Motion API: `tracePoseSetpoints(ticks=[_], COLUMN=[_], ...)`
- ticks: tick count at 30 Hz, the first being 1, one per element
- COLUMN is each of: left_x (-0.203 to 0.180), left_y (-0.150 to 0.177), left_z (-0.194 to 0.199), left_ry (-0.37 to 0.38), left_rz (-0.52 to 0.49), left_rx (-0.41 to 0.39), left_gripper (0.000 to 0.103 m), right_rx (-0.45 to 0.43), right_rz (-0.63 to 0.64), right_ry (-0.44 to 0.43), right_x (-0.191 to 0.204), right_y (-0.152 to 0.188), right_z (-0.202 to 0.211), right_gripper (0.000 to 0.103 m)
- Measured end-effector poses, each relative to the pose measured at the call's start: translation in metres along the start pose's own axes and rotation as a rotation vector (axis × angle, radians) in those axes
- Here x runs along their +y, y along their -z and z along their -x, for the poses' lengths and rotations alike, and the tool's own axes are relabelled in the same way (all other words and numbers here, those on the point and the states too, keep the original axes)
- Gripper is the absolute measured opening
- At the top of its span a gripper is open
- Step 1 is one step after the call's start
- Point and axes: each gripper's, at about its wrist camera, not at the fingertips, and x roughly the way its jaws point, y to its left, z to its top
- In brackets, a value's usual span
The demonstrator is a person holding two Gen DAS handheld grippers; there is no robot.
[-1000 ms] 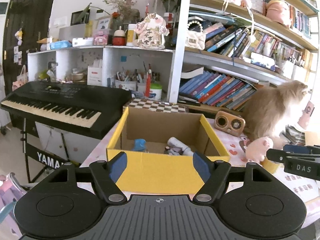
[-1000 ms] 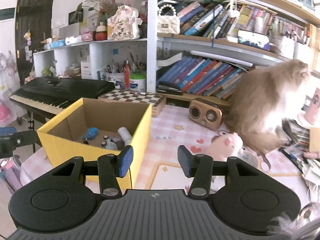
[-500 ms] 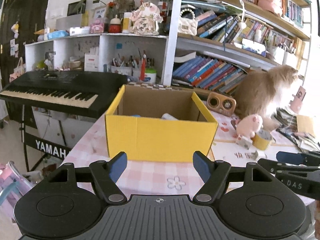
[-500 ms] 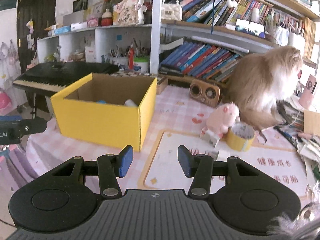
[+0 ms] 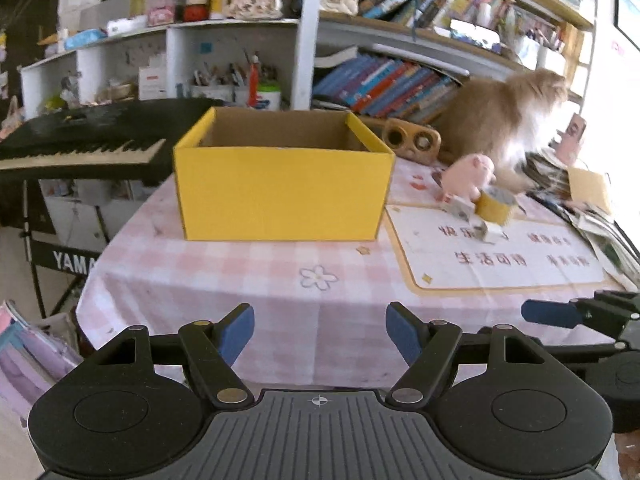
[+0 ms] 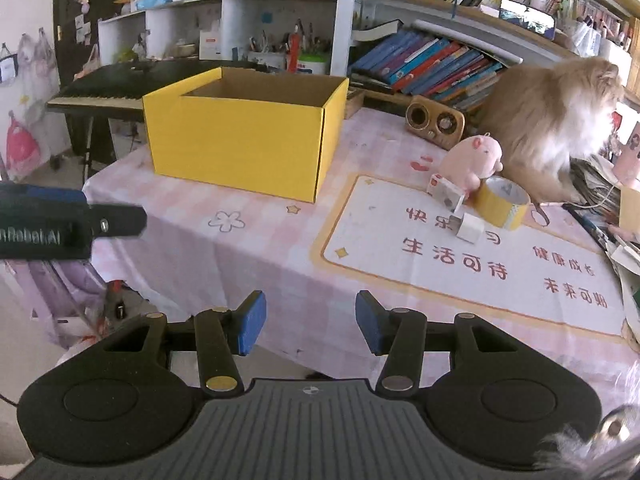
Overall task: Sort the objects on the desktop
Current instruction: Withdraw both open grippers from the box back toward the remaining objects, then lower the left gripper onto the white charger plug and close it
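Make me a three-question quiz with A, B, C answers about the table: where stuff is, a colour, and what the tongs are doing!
1. Where is the pink pig toy?
A. Inside the box
B. Beside the tape roll
C. On the keyboard

2. What colour is the box?
A. Yellow
B. Green
C. Red

3. What do the right tongs hold?
A. The tape roll
B. A book
C. Nothing

Answers: B, the pig sits on the tablecloth against the roll; A, its outer walls are yellow; C, the pads stand apart with only cloth showing between them.

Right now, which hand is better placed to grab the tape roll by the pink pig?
Right. The tape roll lies ahead of the right gripper; the left gripper faces the yellow box.
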Motion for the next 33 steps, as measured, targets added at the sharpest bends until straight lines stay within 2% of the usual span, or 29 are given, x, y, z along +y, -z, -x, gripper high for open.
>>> tracePoseSetpoints(ticks=[16,33], left_x=[-0.028,-0.069], left_y=[-0.005,-0.017], left_z=[-0.013,-0.045], left_ry=[0.094,0.15], left_rz=[-0.062,-0.087], left_rx=[0.018,0.062], left_gripper=[0.075,0.075], right_rx=[0.031,0.074], right_rz=[-0.117,-0.207], right_ry=[0.089,0.146], right_x=[-0.03,-0.083], right_y=[0.017,0.023], right_z=[0.014,0.007], right_gripper=[0.051,0.054])
